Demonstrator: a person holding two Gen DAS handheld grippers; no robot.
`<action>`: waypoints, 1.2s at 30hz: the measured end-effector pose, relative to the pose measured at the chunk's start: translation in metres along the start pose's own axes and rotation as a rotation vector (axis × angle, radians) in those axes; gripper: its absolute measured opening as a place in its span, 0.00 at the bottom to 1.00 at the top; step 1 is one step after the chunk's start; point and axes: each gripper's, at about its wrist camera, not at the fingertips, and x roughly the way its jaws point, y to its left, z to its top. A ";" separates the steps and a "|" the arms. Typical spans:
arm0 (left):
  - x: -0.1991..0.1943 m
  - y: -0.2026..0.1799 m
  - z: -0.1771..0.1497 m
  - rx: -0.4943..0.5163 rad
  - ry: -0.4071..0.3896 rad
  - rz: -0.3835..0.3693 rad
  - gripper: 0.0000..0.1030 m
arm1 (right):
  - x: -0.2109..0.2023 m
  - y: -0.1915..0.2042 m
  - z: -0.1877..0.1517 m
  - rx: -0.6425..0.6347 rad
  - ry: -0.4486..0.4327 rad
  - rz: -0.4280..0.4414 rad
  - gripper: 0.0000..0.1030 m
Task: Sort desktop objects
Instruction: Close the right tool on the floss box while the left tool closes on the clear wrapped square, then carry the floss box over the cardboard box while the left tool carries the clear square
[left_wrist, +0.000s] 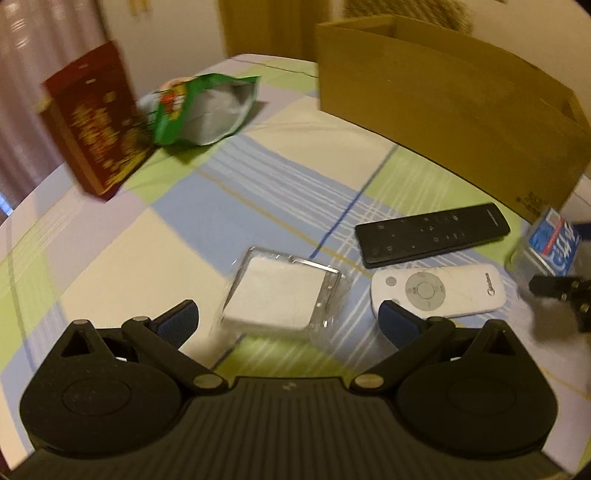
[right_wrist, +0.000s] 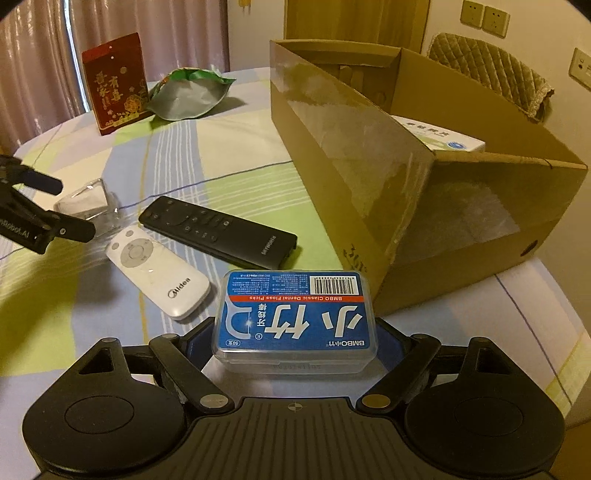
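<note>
One open cardboard box (right_wrist: 424, 177) at the table's far right, holding a white carton (right_wrist: 443, 134) visible only from the right wrist. Clamped in the right gripper (right_wrist: 295, 343): a blue-labelled floss pick case (right_wrist: 295, 317), cut off at the frame edge in the left view. Spread wide, holding nothing: the left gripper (left_wrist: 288, 321), over a blurred clear case (left_wrist: 280, 291) beside white remote (left_wrist: 439, 291) and black remote (left_wrist: 432, 232).

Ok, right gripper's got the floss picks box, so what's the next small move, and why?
Probably lift the right gripper and carry the floss picks box up and to the right, over the near wall of the cardboard box. Its jaws are closed on the floss box, and the carton stands open-topped just ahead, already holding a white packet. The left gripper, jaws open, is at the clear plastic case.
</note>
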 end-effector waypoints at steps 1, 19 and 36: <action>0.003 0.001 0.002 0.016 0.006 -0.013 0.99 | 0.000 -0.001 -0.001 0.003 0.003 -0.004 0.83; 0.030 0.013 0.011 0.063 0.046 -0.076 0.64 | -0.002 -0.003 -0.002 0.025 0.013 -0.025 0.83; -0.013 0.005 0.002 -0.020 0.011 -0.002 0.63 | -0.031 0.002 0.002 -0.016 -0.045 0.012 0.83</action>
